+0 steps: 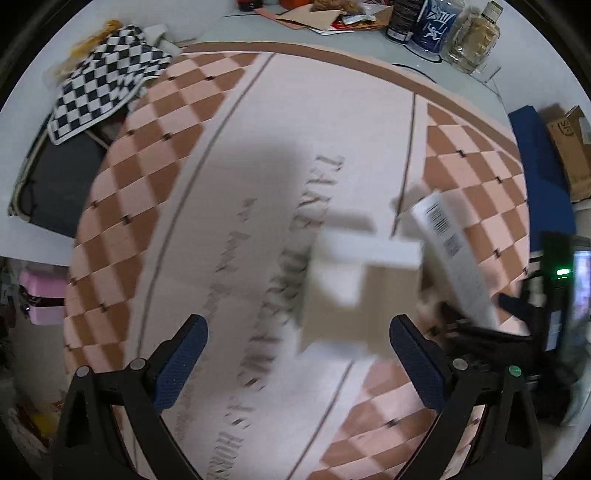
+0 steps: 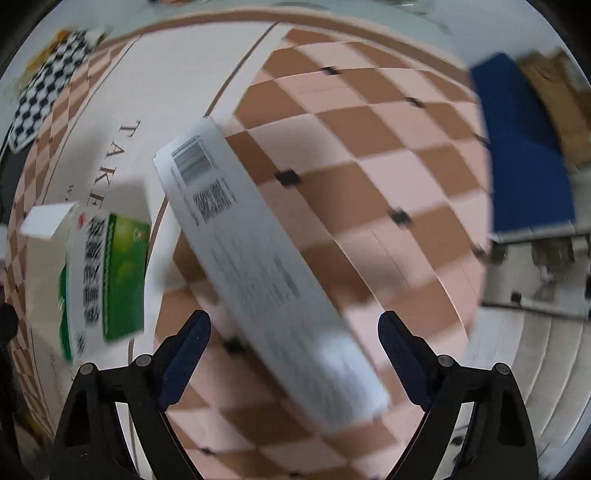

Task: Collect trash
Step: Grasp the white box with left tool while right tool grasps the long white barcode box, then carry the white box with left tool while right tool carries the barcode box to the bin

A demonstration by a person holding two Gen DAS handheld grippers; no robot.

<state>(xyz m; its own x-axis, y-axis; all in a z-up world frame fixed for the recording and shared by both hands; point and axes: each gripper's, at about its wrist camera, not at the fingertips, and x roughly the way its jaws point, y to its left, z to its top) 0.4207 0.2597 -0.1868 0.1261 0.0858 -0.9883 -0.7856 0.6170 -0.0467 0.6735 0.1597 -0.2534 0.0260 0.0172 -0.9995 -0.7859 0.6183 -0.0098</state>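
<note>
A small open carton (image 1: 354, 295), white and tan inside, lies on the pink checkered mat (image 1: 155, 177); in the right wrist view its green printed side (image 2: 107, 273) shows at the left. A long white box with barcodes (image 2: 266, 266) lies diagonally on the mat and also shows in the left wrist view (image 1: 454, 254). My left gripper (image 1: 299, 354) is open, with the carton just ahead between the fingers. My right gripper (image 2: 293, 350) is open, with the white box running between its fingers. Both views are motion-blurred.
A black-and-white checkered cloth (image 1: 107, 81) lies on a dark bag (image 1: 55, 184) at the far left. Bottles and jars (image 1: 436, 26) and paper scraps (image 1: 325, 16) stand at the back. A blue object (image 2: 521, 144) and a cardboard box (image 1: 569, 147) sit to the right.
</note>
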